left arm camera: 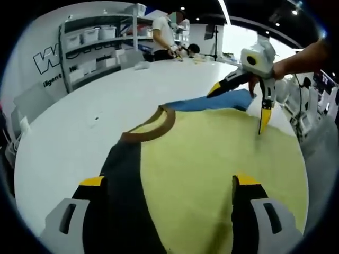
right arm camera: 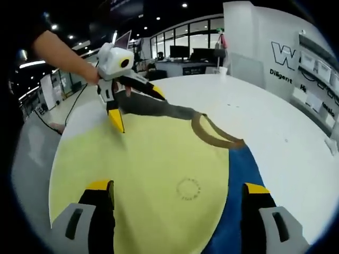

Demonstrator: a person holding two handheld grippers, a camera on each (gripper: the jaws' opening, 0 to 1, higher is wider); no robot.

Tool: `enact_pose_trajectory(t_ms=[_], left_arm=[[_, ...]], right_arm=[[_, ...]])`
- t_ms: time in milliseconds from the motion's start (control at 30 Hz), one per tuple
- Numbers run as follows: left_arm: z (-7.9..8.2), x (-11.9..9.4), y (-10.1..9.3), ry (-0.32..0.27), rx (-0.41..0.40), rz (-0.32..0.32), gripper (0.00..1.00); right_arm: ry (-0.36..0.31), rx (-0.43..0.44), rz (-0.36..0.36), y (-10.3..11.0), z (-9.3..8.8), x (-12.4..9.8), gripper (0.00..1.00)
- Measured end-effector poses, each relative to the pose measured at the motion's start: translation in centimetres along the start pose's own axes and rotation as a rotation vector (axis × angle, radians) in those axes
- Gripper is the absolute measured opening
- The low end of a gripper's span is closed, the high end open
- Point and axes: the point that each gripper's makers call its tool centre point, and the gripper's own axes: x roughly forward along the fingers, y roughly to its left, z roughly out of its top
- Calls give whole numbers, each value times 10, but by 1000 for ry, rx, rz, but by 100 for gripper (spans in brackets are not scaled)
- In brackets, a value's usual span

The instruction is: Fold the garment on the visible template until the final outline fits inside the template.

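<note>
A yellow shirt with a brown collar lies flat on the white round table. Its dark sleeve runs between the spread jaws of my left gripper, which is open over it. Its blue sleeve lies under my right gripper, also open, with a person's hand behind it. A faint round print marks the shirt's chest.
Shelves with white bins stand past the table's far side, where a person works. The table's edge curves close to the shirt's hem. Desks with monitors and a lettered wall lie beyond.
</note>
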Motion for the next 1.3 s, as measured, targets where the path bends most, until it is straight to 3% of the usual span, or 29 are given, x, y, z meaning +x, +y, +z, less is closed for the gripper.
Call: enact_pose_trajectory(t_ms=[333, 600, 767, 867, 1300], left_arm=[[9, 19, 0, 5, -11, -27, 94], [-1, 35, -3, 49, -45, -59, 93], [-3, 39, -1, 58, -84, -51, 92], [1, 40, 1, 40, -88, -44, 93], [10, 52, 25, 33, -149, 8, 91]], right_arm=[[-5, 16, 23, -13, 9, 23, 99], [35, 28, 33, -19, 1, 38, 99], [52, 60, 28, -27, -3, 43, 99], [29, 57, 30, -29, 1, 45, 99], [53, 37, 15, -49, 9, 54, 93]])
